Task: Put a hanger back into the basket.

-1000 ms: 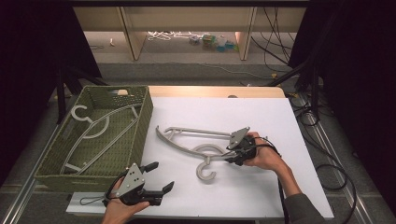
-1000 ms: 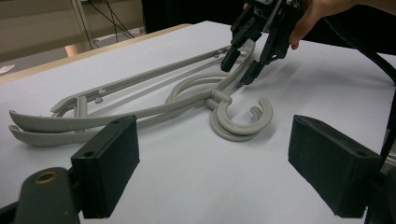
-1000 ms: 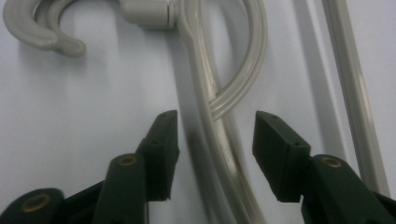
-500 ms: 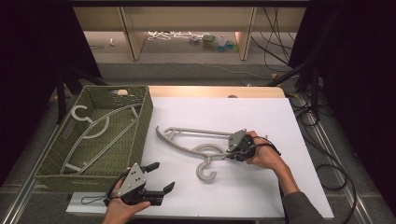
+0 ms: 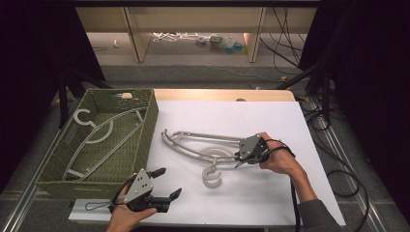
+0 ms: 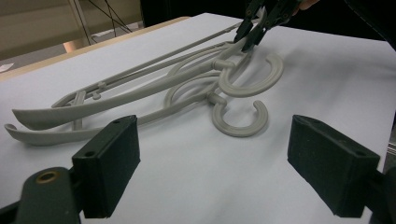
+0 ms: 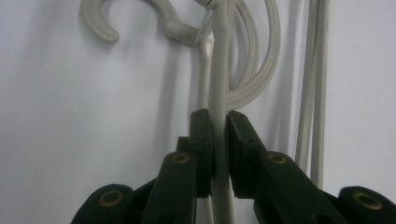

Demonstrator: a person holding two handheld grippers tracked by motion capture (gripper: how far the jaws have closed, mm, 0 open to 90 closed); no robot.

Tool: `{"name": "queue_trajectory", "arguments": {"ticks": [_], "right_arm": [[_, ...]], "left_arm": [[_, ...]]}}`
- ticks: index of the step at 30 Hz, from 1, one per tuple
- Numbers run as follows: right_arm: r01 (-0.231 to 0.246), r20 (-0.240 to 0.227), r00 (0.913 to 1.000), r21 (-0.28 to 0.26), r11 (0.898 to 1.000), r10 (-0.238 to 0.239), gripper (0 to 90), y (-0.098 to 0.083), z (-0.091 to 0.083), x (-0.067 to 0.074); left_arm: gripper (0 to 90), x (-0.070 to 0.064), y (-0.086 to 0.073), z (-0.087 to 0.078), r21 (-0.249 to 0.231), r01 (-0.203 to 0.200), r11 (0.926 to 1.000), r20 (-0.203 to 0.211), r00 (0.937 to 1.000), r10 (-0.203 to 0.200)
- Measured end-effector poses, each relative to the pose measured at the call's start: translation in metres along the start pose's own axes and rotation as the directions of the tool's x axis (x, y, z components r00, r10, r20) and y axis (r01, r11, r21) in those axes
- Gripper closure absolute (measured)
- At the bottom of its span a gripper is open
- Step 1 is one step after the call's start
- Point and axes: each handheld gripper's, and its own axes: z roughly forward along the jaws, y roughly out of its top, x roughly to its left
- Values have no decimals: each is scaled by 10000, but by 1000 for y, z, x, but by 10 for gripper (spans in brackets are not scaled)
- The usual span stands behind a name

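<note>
Pale grey plastic hangers [image 5: 203, 147] lie stacked at the centre of the high view on the white desk [image 5: 290, 121], with more hangers inside the green woven basket [image 5: 152, 121] at the left of the frame. The right tool [image 5: 240, 155] sits at the stack's right end, while the left tool [image 5: 164, 182] hovers at the lower left of the frame, just off the basket's near corner.

In the left gripper view, the left tool [image 6: 212, 163] has its jaws spread wide with nothing between them, and bare desk lies between them and the two hooks [image 6: 243, 100]; the right tool [image 6: 254, 28] bites the stack at the upper right of the frame.

In the right gripper view, the right tool [image 7: 218, 135] is clamped on one thin bar of a hanger [image 7: 219, 93], with a second hanger's loops crossing right behind it.

The likely trouble is tangling: a lift could drag the lower hanger along by its interlocked hooks, or the narrow bar could twist in the jaws. Open desk lies to the right and near side; the basket wall crowds the left.
</note>
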Motion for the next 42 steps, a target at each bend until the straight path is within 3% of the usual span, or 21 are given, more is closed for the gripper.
{"name": "queue_trajectory", "arguments": {"ticks": [6, 9, 10, 11, 15, 17, 22, 23, 27, 28, 30, 31, 32, 38, 39, 40, 41, 42], "right_arm": [[96, 10, 10000, -144, 9998, -96, 821, 1, -17, 6], [361, 33, 9993, -501, 9981, -360, 822, 1, -26, 9], [659, 36, 9978, -746, 9950, -659, 822, 2, -29, 9], [570, -91, 9983, -836, 9949, -579, 822, 2, -35, 11], [622, -227, 9976, -1117, 9918, -651, 822, 4, -43, 16], [839, -381, 9953, -1305, 9879, -896, 822, 5, -43, 18], [752, -346, 9962, -1255, 9892, -801, 822, 7, -45, 23], [923, -501, 9938, -1343, 9866, -997, 822, 7, -44, 22], [904, -551, 9936, -1350, 9867, -986, 822, 6, -44, 25], [964, -561, 9929, -1384, 9857, -1049, 822, 6, -44, 25], [1020, -651, 9916, -1383, 9851, -1118, 822, 6, -44, 26], [985, -718, 9914, -1419, 9850, -1095, 823, 6, -44, 27], [958, -706, 9918, -1390, 9856, -1064, 822, 6, -44, 27], [1030, -788, 9900, -1594, 9818, -1166, 822, 7, -47, 28], [1018, -813, 9899, -1624, 9815, -1162, 823, 8, -47, 28], [1053, -840, 9892, -1664, 9804, -1205, 822, 8, -47, 28], [1047, -845, 9892, -1659, 9806, -1199, 822, 9, -47, 29], [1016, -851, 9895, -1610, 9817, -1164, 823, 9, -48, 29]], "left_arm": [[170, 2, 1, 0, 2, -174, 9998, -126, 9998, 174], [175, 2, 4, 2, 2, -275, 9996, -311, 9991, 275], [175, 1, 5, 4, -6, -264, 9997, -349, 9990, 264], [176, 3, 7, 6, -193, -609, 9980, -351, 9976, 602], [191, -2, 14, 11, -120, -1145, 9934, -608, 9917, 1136], [205, -4, 18, 16, -62, -1386, 9903, -580, 9887, 1380], [212, -6, 23, 36, 373, -1781, 9833, -326, 9832, 1793], [212, -7, 24, 39, 420, -1721, 9842, -317, 9843, 1735], [219, -10, 28, 50, 591, -1812, 9817, -183, 9830, 1825], [223, -10, 29, 52, 644, -2030, 9771, -147, 9788, 2043], [235, -12, 31, 56, 662, -2049, 9765, -3, 9787, 2053], [236, -9, 34, 59, 708, -2697, 9603, 191, 9629, 2691], [245, -5, 38, 62, 759, -3511, 9332, 480, 9361, 3483], [352, -7, 40, 76, 1215, -4039, 9067, 752, 9146, 3973], [355, -6, 41, 78, 1365, -4331, 8910, 828, 9012, 4254], [374, -7, 40, 81, 1337, -4316, 8921, 792, 9020, 4245], [385, -7, 41, 82, 1341, -4415, 8872, 745, 8972, 4353], [394, -7, 40, 84, 1332, -4324, 8918, 746, 9016, 4261]]}}
